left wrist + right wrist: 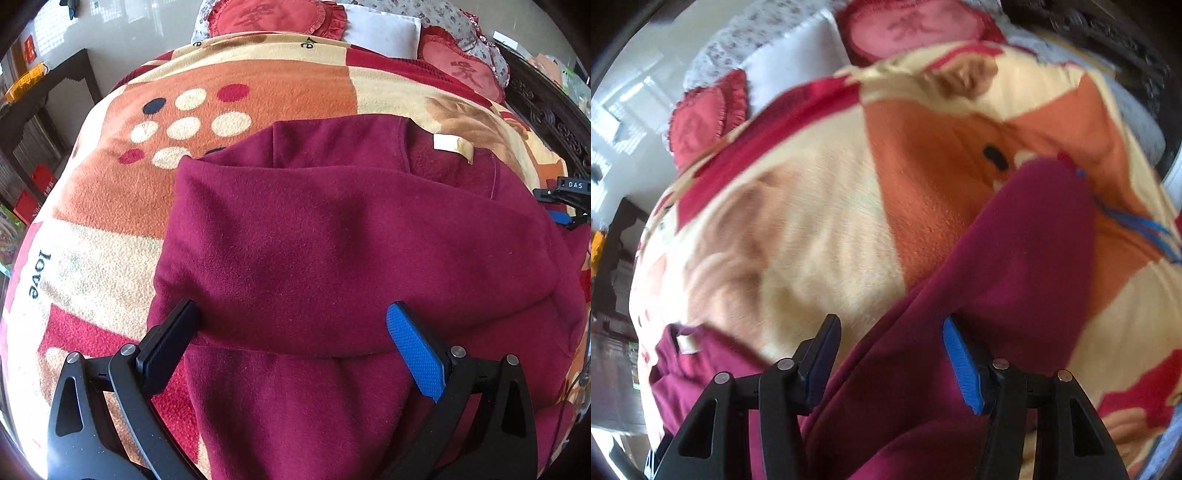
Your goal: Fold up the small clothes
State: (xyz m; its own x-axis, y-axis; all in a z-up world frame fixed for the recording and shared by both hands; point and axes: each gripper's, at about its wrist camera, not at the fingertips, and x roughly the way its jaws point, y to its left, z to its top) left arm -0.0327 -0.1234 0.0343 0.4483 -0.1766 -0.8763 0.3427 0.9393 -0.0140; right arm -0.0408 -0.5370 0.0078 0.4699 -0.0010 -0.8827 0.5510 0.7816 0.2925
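A maroon fleece garment (314,240) lies on a patterned blanket (110,240), with one part folded over the rest and a white label (452,146) showing near its far right. My left gripper (291,321) is open, its fingers standing wide apart over the folded edge. My right gripper (892,343) is open above a long strip of the same garment (1015,266) that runs up to the right; this view is blurred. The right gripper also shows at the right edge of the left wrist view (565,203).
Red embroidered cushions (273,16) and a white pillow (380,31) lie at the head of the bed. A dark wooden bed frame (546,110) runs along the right. Dark furniture (44,107) and red boxes (37,184) stand on the left.
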